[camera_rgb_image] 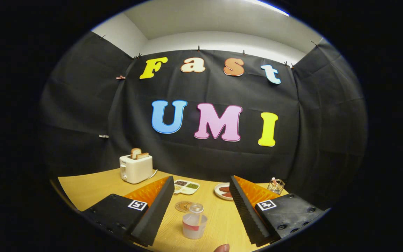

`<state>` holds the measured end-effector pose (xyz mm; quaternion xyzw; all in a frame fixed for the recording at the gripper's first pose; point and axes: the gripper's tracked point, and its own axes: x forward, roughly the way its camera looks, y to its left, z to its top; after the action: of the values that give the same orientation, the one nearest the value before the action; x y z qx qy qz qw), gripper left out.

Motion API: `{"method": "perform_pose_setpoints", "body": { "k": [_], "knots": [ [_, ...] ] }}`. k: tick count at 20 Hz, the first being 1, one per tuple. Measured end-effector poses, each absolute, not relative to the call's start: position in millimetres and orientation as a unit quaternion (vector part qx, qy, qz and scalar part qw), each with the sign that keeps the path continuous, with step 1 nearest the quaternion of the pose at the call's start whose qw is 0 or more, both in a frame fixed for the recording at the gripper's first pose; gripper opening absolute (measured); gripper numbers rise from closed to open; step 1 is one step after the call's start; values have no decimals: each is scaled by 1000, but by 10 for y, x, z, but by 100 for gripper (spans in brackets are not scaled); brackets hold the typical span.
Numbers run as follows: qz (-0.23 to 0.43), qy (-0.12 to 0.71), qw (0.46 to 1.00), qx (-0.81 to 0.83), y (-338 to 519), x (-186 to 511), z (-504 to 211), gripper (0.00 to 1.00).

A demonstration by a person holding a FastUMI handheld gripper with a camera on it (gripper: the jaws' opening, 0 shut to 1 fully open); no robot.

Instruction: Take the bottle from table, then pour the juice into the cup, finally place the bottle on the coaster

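The gripper (198, 206) has its 2 fingers spread wide, holding nothing. The bottle (195, 214) stands upright on the worktop (82, 189) between them, cup (194, 226) touching it, coaster (183, 206) just beyond.

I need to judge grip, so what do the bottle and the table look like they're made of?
Bottle: probably clear plastic; see-through.
Table: matte pale wood or wood-look laminate; fine grain lines.
Gripper is open, bottle between its fingers.
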<state>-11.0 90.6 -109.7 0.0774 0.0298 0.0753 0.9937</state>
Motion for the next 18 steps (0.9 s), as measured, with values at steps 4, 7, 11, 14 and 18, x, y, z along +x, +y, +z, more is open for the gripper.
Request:
{"method": "perform_pose_setpoints", "body": {
  "k": [4, 7, 11, 14, 18],
  "knots": [
    [85, 51, 993, 67, 1089, -55, -1547, 97],
    [86, 71, 992, 64, 1189, -23, -1944, 97],
    [77, 91, 991, 63, 1240, 28, -2373, 98],
    [67, 108, 989, 69, 1248, 103, -2652, 98],
    [57, 129, 987, 74, 1238, 239, -2839, 81]
  ]
}}
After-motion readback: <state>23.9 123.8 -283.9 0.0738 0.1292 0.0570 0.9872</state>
